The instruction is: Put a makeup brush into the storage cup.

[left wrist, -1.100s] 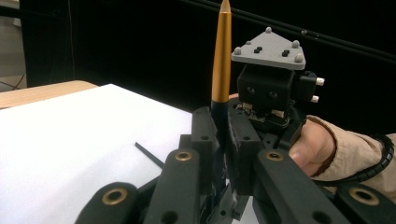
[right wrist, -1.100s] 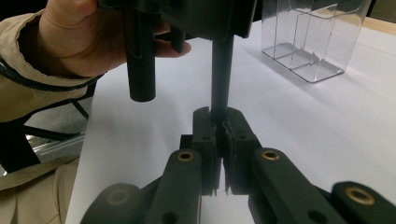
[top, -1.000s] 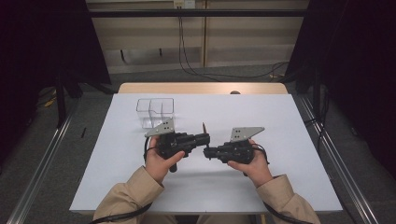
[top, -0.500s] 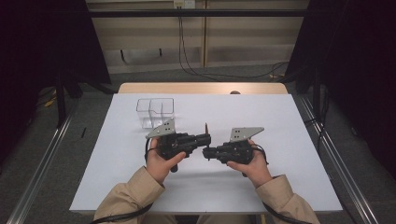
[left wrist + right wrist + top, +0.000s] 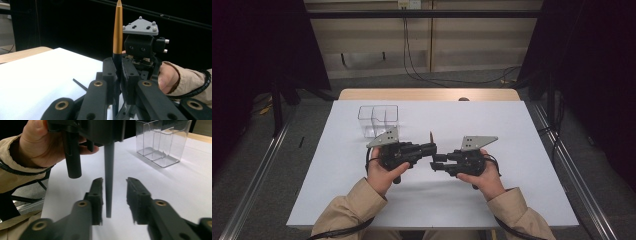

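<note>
Obs., mid-tabletop: a pen (image 5: 117, 30), gold upper barrel over dark lower shaft, stands upright, clamped between the left gripper (image 5: 428, 148) fingers (image 5: 110, 70). Those fingers are shut tight on the pen at the gold/dark junction; tip end points up, dark shaft hangs below toward the tabletop (image 5: 512, 130).

Right gripper (image 5: 436, 165) faces the left one, just right of it, near-touching. Its fingers (image 5: 96, 192) have just been opening; they stand partly apart w/ the dark shaft between them, clear gap on both sides, pads not pressing. So grip rests w/ the left only.

Key relation: pen long axis vertical; shaft lies dead centre of the right fingers, slightly nearer the left-hand pad in the right gripper view. Right gripper is the one free to move; judged next step is either a pull-back to the right or a re-close lower on the shaft.

Clearances: clear two-bay holder (image 5: 378, 119) sits far-left of both grippers, well apart, bays look empty. Open tabletop to right, near and far. Shaft end sits close above the white surface; contact can't be told. A thin dark stick (image 5: 80, 84) lies on the tabletop near the left gripper; ID unclear.

Risk (judgement): sideways drift of the right fingers could knock the shaft.
</note>
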